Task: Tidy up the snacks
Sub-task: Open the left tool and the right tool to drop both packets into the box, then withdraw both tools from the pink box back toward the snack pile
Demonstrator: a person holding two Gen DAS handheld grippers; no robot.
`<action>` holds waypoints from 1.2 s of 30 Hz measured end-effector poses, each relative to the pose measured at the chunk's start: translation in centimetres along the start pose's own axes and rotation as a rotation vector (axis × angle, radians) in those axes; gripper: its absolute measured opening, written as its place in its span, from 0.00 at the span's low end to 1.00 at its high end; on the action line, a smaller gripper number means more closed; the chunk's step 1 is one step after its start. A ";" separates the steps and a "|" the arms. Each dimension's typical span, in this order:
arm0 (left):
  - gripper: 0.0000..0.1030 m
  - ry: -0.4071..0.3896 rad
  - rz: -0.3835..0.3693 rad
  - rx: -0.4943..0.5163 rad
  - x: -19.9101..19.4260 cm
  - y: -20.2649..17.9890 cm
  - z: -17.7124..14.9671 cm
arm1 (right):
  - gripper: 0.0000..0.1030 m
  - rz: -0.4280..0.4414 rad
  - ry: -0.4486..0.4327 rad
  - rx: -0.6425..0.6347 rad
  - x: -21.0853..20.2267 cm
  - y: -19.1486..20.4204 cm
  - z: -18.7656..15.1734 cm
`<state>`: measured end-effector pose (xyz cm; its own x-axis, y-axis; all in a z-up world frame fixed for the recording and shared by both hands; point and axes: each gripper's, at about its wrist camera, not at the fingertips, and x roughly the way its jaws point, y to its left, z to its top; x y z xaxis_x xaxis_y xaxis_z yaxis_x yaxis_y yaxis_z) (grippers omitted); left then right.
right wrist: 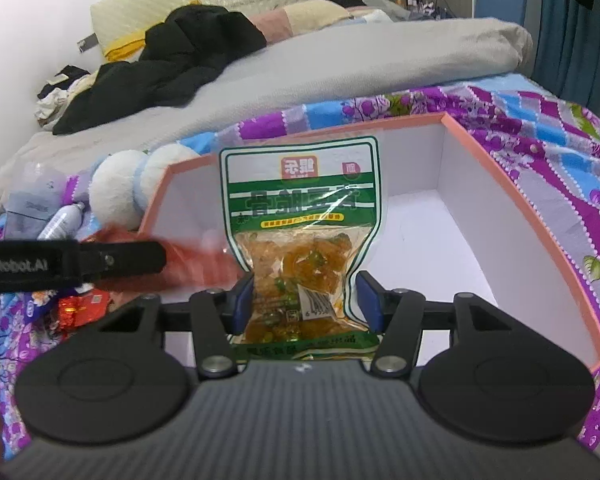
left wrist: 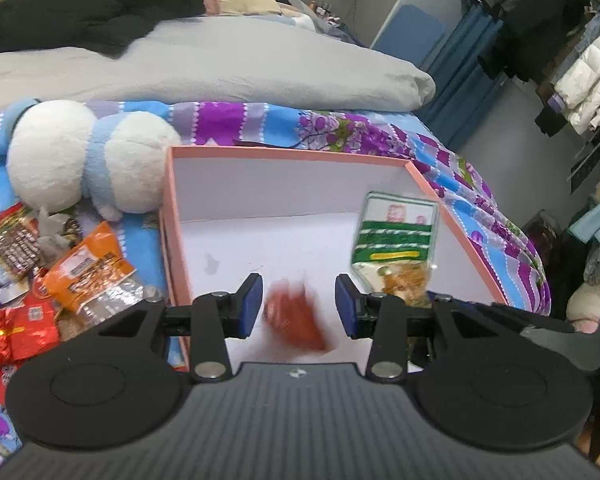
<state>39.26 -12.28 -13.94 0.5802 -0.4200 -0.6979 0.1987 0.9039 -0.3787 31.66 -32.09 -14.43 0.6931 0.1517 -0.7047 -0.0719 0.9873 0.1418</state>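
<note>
A pink box with a white inside lies on the bed; it also shows in the right wrist view. My left gripper is open over the box's near part. A blurred red snack packet is between and below its fingers, apart from both pads. My right gripper holds a green and clear snack bag upright over the box, its jaws set against the bag's lower sides. That bag also shows in the left wrist view. Several loose snack packets lie left of the box.
A white and blue plush toy lies against the box's far left corner. A grey duvet and black clothes cover the bed behind. Clothes racks stand at right. A small bottle lies by the plush.
</note>
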 end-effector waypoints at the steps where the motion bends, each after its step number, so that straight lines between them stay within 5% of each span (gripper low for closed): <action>1: 0.45 0.001 -0.002 0.004 0.2 -0.1 0.1 | 0.57 0.004 0.008 0.005 0.2 -0.1 0.0; 4: 0.47 -0.002 -0.012 0.010 0.3 -0.6 0.3 | 0.66 -0.004 0.019 0.007 0.7 -0.4 -0.1; 7: 0.71 -0.015 -0.003 0.013 -0.5 -1.0 0.2 | 0.77 -0.004 0.026 0.035 0.8 -0.9 -0.1; 8: 0.72 -0.025 -0.002 0.015 -0.8 -1.2 0.2 | 0.77 -0.006 0.029 0.042 0.8 -1.1 -0.1; 19: 0.72 -0.102 0.020 0.027 -8.8 -2.8 -1.0 | 0.77 0.011 -0.030 0.034 -4.4 0.1 -0.7; 36: 0.72 -0.197 0.078 0.010 -22.4 -2.9 -9.3 | 0.77 0.077 -0.116 -0.033 -15.0 5.6 -4.8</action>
<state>18.36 -6.20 -2.87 0.7372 -0.3257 -0.5919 0.1545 0.9342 -0.3216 17.43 -28.65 -6.47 0.7628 0.2221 -0.6073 -0.1499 0.9743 0.1680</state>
